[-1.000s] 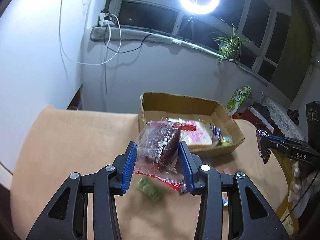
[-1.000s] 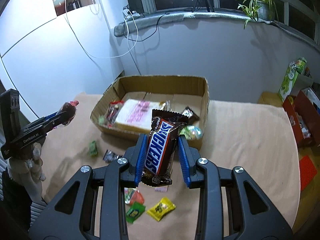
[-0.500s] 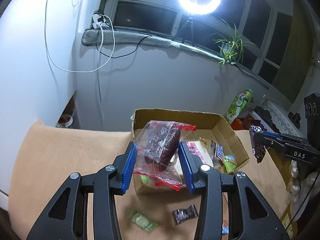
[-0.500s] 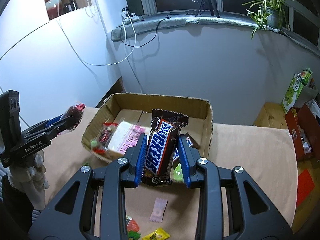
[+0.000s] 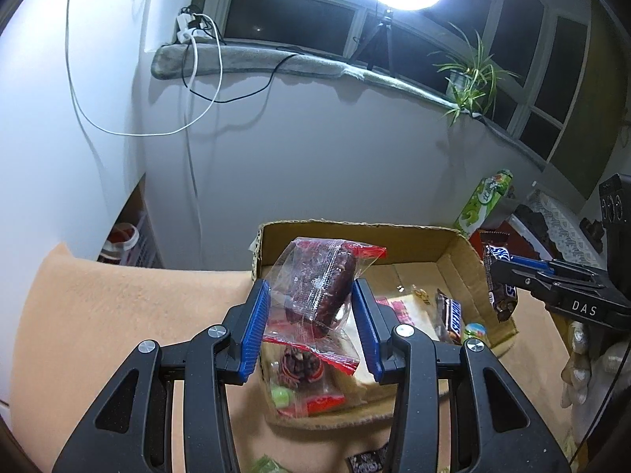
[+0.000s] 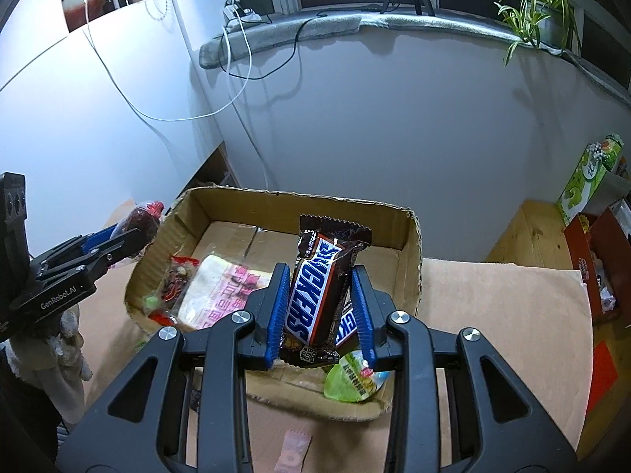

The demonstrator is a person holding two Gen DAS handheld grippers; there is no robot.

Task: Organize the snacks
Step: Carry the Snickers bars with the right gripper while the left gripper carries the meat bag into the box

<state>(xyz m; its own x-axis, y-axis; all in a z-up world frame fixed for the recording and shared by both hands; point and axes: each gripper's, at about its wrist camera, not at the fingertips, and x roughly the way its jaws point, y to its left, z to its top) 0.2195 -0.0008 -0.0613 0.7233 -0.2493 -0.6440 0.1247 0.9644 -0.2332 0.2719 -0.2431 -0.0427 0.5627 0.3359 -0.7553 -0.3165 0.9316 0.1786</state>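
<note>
My left gripper (image 5: pixel 311 303) is shut on a clear snack packet with red ends and a dark red cake inside (image 5: pixel 319 280), held above the near left part of the open cardboard box (image 5: pixel 355 232). In the right wrist view my right gripper (image 6: pixel 319 299) is shut on a Snickers bar (image 6: pixel 315 283), upright over the box (image 6: pixel 410 260) near its front right. Inside the box lie a pink-and-white packet (image 6: pixel 224 295), a red-trimmed packet (image 6: pixel 175 276), another Snickers bar (image 5: pixel 451 315) and a green jelly cup (image 6: pixel 355 374). Each gripper shows in the other's view at the side: the right one (image 5: pixel 501 272), the left one (image 6: pixel 138 232).
The box stands on a tan cloth-covered table (image 6: pixel 504 315) close to a white wall. Loose small wrappers lie on the cloth in front of the box, a pink one (image 6: pixel 294 449) and a dark one (image 5: pixel 366 461). A green carton (image 5: pixel 483 201) and red boxes (image 6: pixel 591 252) stand off to the right.
Both grippers have moved forward toward the box with their snacks and now hang over it. The loose candies on the cloth have slipped toward the bottom edge of both views.
</note>
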